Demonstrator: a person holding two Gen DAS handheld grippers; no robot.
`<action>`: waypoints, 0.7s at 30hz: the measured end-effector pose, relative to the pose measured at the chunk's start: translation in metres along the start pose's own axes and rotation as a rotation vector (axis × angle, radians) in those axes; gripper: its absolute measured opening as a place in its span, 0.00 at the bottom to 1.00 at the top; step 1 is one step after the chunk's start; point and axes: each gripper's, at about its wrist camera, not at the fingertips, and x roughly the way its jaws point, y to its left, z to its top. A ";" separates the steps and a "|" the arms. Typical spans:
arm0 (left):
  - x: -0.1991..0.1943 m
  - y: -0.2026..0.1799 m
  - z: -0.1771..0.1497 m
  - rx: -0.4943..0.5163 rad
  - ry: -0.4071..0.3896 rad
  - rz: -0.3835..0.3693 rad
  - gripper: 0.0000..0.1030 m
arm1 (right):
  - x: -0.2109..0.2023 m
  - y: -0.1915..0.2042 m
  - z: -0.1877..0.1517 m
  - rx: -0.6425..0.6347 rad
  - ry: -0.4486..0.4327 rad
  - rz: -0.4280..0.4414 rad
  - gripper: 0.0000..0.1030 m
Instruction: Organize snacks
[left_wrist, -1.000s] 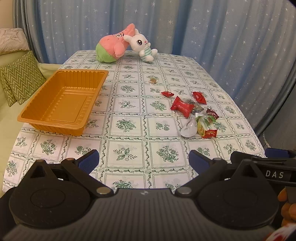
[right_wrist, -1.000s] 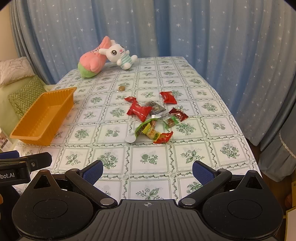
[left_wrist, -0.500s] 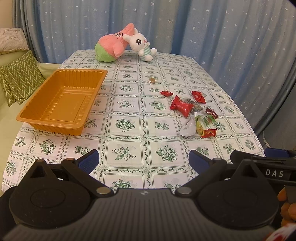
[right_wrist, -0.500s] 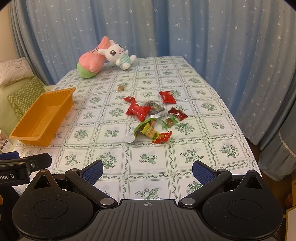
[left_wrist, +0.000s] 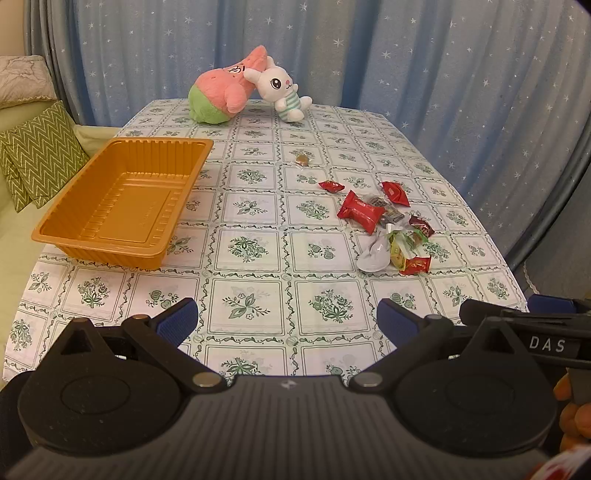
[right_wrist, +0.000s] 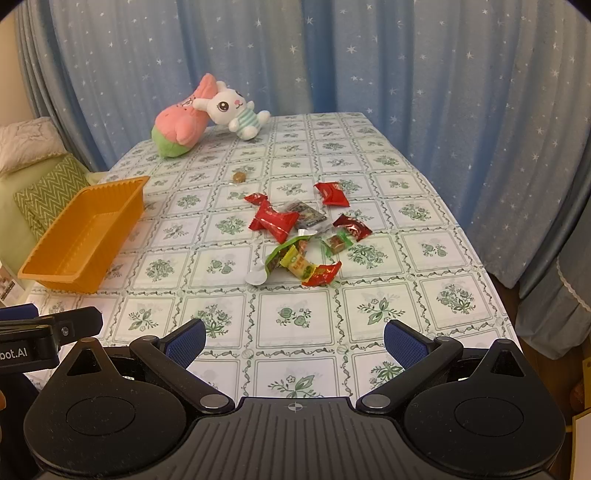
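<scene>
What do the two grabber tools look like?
Both the left gripper and the right gripper have black bodies with round discs, ribbed centres, silver rivets and blue ridged fingertip pads. White letters mark their sides.

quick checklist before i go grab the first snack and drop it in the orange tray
1. Left gripper empty, jaws wide open: ok.
2. Right gripper empty, jaws wide open: ok.
3. Orange tray upright on the table with nothing inside: ok.
4. Snack pile in plain view ahead of the right gripper, nothing in between: ok.
5. Snacks separated enough for a single pick: not ok; several wrappers overlap, though the small brown candy lies alone.
6. Plush toys clear of the path: ok; they sit at the table's far end.
</scene>
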 end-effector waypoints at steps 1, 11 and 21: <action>-0.001 0.000 0.000 0.001 -0.001 0.001 0.99 | 0.000 0.000 0.000 0.000 0.000 0.000 1.00; 0.001 -0.006 0.000 0.001 0.004 -0.003 0.99 | 0.001 -0.001 0.000 0.004 0.001 -0.001 0.99; 0.020 -0.007 0.003 0.007 0.029 -0.046 0.99 | 0.013 -0.021 0.000 0.077 -0.028 -0.033 0.99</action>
